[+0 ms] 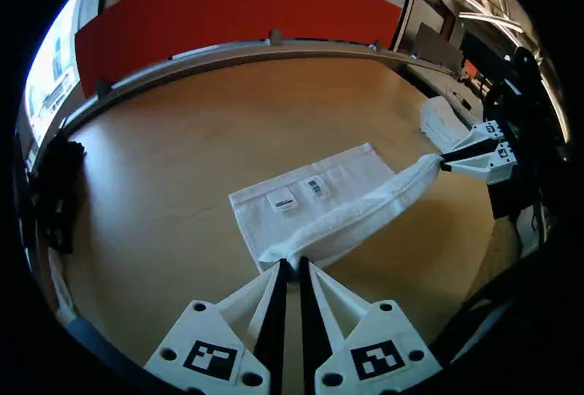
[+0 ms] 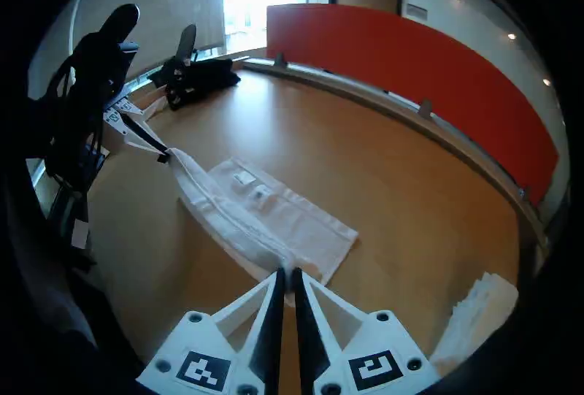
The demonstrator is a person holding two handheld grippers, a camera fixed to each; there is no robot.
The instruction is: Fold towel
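Note:
A white towel (image 1: 321,205) lies on the wooden table (image 1: 219,125), its near long edge lifted between both grippers. My left gripper (image 1: 292,267) is shut on one end of that lifted edge. The right gripper (image 1: 442,163) pinches the other end, farther off at the right. In the right gripper view the same towel (image 2: 292,223) stretches from my right gripper (image 2: 287,276), shut on its corner, to the left gripper (image 2: 165,155) at the far left. Two small labels (image 1: 299,194) show on the towel's flat part.
A stack of folded white towels (image 1: 444,122) sits at the table's right edge, also seen as folded towels (image 2: 478,307). A red divider panel (image 1: 233,12) runs along the far side. Dark chairs (image 2: 193,70) stand beyond the table's end.

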